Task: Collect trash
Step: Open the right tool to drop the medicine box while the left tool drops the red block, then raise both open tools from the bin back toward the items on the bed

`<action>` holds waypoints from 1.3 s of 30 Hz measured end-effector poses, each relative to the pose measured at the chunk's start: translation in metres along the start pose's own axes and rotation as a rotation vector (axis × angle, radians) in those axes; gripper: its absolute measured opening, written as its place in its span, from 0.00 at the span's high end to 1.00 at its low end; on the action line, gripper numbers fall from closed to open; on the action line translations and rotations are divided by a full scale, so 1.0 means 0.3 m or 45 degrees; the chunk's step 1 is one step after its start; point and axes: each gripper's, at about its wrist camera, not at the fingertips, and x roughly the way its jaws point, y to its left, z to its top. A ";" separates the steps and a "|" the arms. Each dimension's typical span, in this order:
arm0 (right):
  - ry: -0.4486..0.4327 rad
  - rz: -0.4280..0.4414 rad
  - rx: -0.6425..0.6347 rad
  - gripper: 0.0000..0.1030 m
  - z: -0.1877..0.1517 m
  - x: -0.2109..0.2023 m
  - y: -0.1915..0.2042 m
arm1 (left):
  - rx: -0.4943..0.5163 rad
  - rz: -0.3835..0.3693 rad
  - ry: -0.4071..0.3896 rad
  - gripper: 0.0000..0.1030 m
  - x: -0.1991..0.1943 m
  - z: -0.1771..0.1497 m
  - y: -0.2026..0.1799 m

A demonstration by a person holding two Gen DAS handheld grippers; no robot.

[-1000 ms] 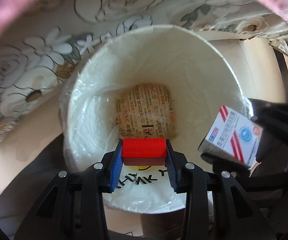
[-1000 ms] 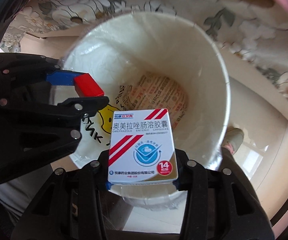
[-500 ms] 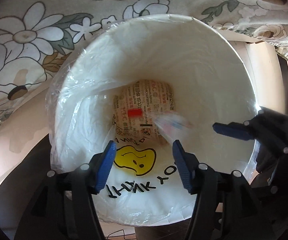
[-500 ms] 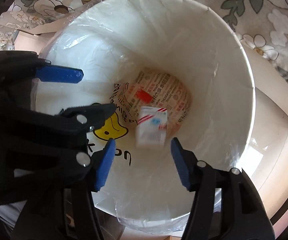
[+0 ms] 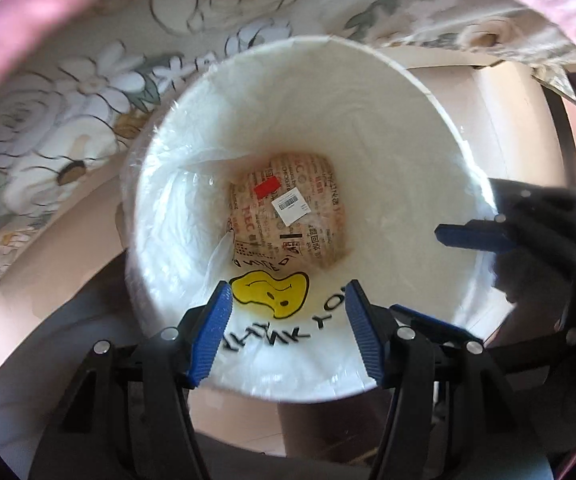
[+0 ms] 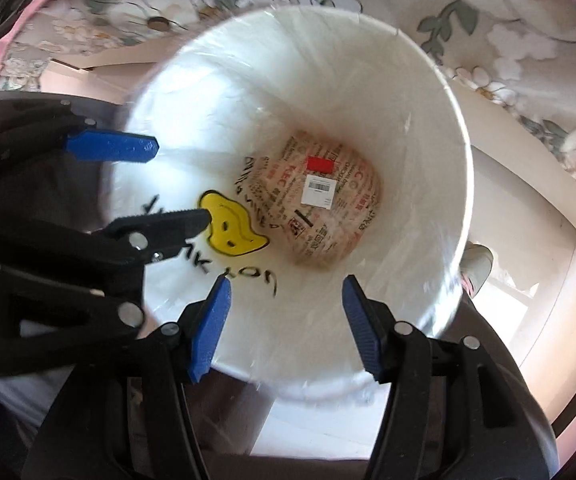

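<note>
White bin (image 5: 428,152): round and deep, seen from above in both wrist views. It is lined with a clear plastic bag (image 5: 176,216) that is folded over the rim. A yellow smiley face (image 5: 272,294) with black lettering beneath it is printed on the near inner wall.

Printed paper wrapper (image 5: 312,236): tan, covered in red and black print. It is spread across the bottom of the bin.

Red block (image 5: 267,188): small. It is lying on the wrapper at the bottom of the bin, on the far side of the white box.

White box (image 5: 290,204): small, with a barcode face turned up. It is lying on the wrapper at the bottom of the bin, just beside the red block; contact between the two cannot be told.

Left gripper (image 5: 288,332): black, with blue pads. It is held above the near rim of the bin and pointed down into it. The jaws are set partly apart and nothing is gripped; only the smiley face and lettering are seen through the gap. In the right wrist view it (image 6: 176,180) is seen over the left side of the bin.

Right gripper (image 6: 284,320): same make. It is held above the near rim of the bin. The jaws are partly apart and nothing is between them. In the left wrist view one blue pad is seen over the right rim of the bin.

Flowered cloth (image 5: 68,112): pale, with white blooms and green leaves. It is seen behind the bin.
</note>
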 end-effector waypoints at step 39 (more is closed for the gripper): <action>-0.862 -0.307 -0.130 0.37 -0.174 -1.206 0.020 | 0.261 0.275 -0.810 0.28 -1.139 -0.002 -0.079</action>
